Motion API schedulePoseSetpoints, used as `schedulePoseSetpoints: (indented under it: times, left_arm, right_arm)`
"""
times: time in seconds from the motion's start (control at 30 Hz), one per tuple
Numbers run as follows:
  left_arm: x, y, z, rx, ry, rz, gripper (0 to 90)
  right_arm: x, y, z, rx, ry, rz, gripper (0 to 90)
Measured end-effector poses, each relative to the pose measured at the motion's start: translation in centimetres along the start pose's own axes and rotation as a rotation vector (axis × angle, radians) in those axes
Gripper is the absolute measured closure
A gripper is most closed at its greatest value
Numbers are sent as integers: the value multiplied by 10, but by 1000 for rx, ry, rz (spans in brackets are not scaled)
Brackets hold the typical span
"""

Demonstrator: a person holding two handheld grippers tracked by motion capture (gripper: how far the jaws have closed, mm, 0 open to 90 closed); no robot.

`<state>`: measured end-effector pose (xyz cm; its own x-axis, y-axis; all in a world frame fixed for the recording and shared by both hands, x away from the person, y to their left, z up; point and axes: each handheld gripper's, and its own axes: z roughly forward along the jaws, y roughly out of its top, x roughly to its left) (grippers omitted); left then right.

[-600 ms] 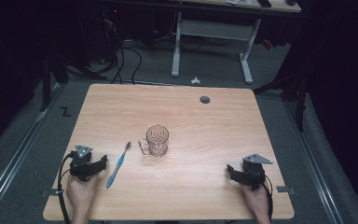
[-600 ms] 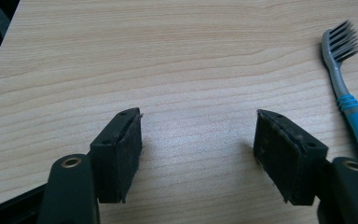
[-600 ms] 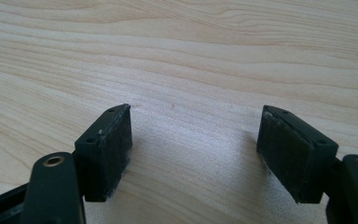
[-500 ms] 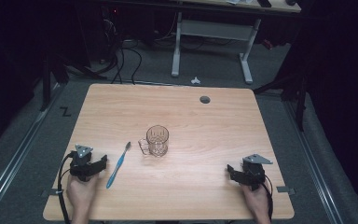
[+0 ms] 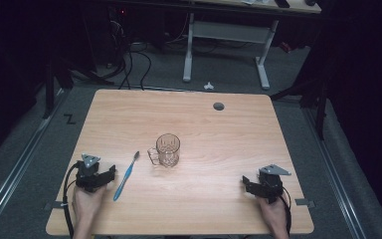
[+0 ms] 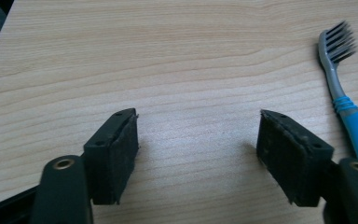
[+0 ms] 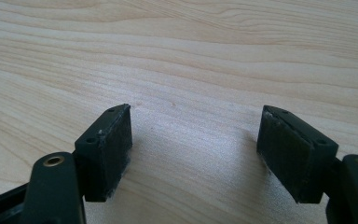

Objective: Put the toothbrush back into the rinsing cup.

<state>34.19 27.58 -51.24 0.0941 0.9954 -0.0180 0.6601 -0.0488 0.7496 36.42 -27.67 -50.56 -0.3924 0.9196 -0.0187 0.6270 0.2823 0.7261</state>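
Note:
A blue and grey toothbrush (image 5: 126,175) lies flat on the wooden table (image 5: 214,134), bristle end pointing away from me. It also appears at the right edge of the left gripper view as the toothbrush (image 6: 349,107). Just left of it rests my left gripper (image 5: 110,171), (image 6: 196,140), open, with bare wood between the jaws. A clear glass mug (image 5: 167,150) stands upright near the table's middle. My right gripper (image 5: 244,185), (image 7: 196,140) sits near the front right corner, open, jaws over bare wood.
A small dark round hole (image 5: 219,106) sits in the tabletop near the far edge. Beyond the table stand a white desk frame (image 5: 226,35) and cables on a grey floor. A metal rail (image 5: 15,169) runs along the left side.

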Motion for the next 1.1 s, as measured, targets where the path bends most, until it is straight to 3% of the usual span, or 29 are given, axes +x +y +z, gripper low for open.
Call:
schedulePoseSetpoints:
  times: [0.43,1.1]
  left_arm:
    - [-3,2,4,23,-36,31,153]
    - [1,3,-5,34,-29,31,227]
  right_arm:
    - [0,0,0,0,10,-12,265]
    - [1,0,0,0,17,-17,265]
